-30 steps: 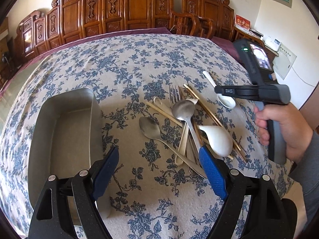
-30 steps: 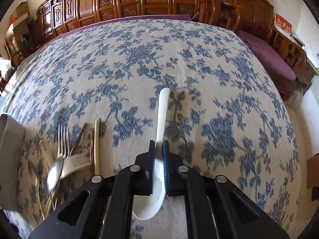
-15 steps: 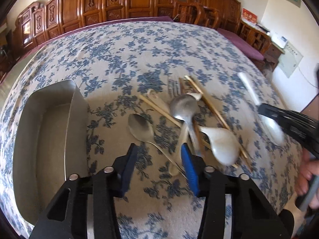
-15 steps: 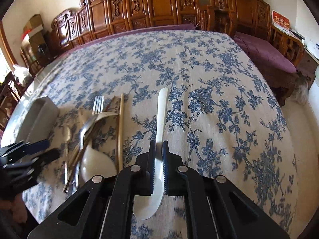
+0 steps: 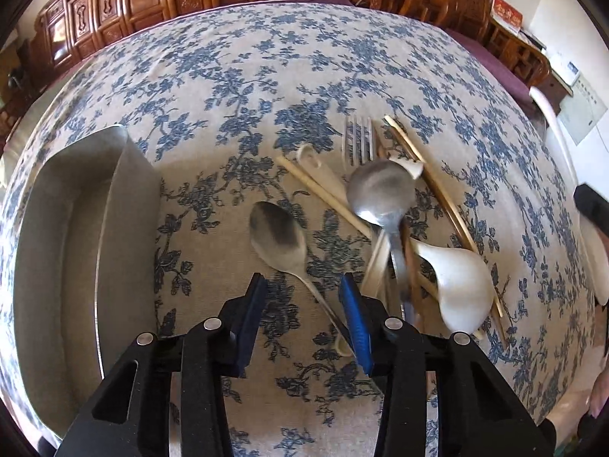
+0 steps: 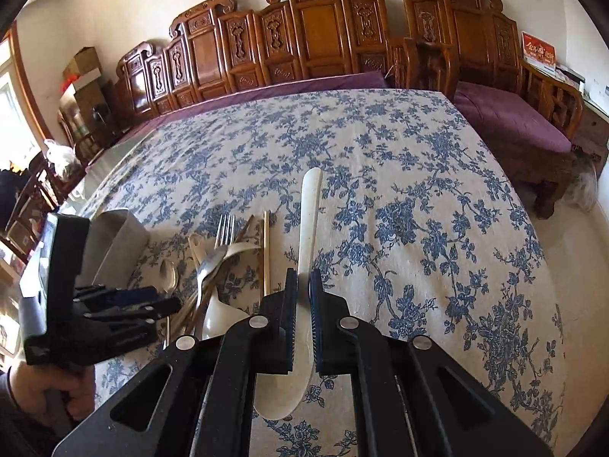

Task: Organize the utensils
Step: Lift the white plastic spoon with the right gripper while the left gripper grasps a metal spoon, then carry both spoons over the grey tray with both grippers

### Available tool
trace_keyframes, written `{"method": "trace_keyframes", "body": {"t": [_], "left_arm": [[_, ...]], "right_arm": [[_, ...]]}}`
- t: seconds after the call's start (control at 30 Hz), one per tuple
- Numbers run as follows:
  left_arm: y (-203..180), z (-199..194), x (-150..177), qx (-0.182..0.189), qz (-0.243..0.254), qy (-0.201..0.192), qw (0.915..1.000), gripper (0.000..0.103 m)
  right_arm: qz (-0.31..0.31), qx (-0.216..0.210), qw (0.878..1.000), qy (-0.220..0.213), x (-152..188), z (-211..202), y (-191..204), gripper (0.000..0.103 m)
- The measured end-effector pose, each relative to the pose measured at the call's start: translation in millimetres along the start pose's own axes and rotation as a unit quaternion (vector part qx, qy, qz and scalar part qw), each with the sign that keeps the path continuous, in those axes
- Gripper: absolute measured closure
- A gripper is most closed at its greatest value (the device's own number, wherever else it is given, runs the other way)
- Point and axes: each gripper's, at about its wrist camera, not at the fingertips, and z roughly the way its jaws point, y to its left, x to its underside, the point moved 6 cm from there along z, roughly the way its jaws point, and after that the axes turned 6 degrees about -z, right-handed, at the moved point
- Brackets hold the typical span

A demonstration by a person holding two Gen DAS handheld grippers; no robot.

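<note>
A pile of utensils lies on the flowered tablecloth: a metal spoon apart at the left, a second metal spoon, a fork, chopsticks and a white ceramic spoon. My left gripper is open, its blue pads on either side of the left metal spoon's handle, low over the cloth. My right gripper is shut on a white ceramic spoon, held above the table with the handle pointing forward. A metal tray stands to the left of the pile, empty.
The tray also shows in the right wrist view, behind the left gripper. Carved wooden chairs line the far side of the table. A purple-cushioned bench stands at the right.
My left gripper has moved down to the left metal spoon and narrowed around its handle. My right gripper has lifted the white spoon up and away to the right.
</note>
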Motion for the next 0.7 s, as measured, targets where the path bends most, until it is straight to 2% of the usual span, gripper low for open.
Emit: {"method": "trace_keyframes", "body": {"t": [0.07,0.13,0.17,0.27,0.43,0.7], "left_arm": [[-3.0,0.2,1.6,-0.012,0.012,0.000,0.9999,0.066],[-2.9,-0.9,2.7,-0.012,0.014,0.001,0.9998,0.074],[-2.8,-1.4,3.1,-0.008,0.015,0.002,0.9999,0.085],[-2.9,-2.1,3.1,0.001,0.012,0.012,0.9999,0.101],[-1.3,-5.3,6.3,0.015,0.012,0.014,0.9997,0.101],[4.8,-34.7,4.8,0.029,0.028,-0.020,0.9990,0.101]], "right_arm": [[0.003,0.000,1.000,-0.002,-1.4,-2.2,-1.9,0.095],[0.005,0.000,1.000,-0.004,-2.5,-3.9,-3.0,0.095],[0.005,0.000,1.000,-0.004,-3.0,-4.4,-3.3,0.095],[0.003,0.000,1.000,-0.004,-3.4,-5.5,-1.3,0.095],[-0.011,0.003,1.000,0.002,-1.1,-5.4,8.0,0.095],[-0.027,0.006,1.000,0.012,5.1,-9.8,30.8,0.095]]}}
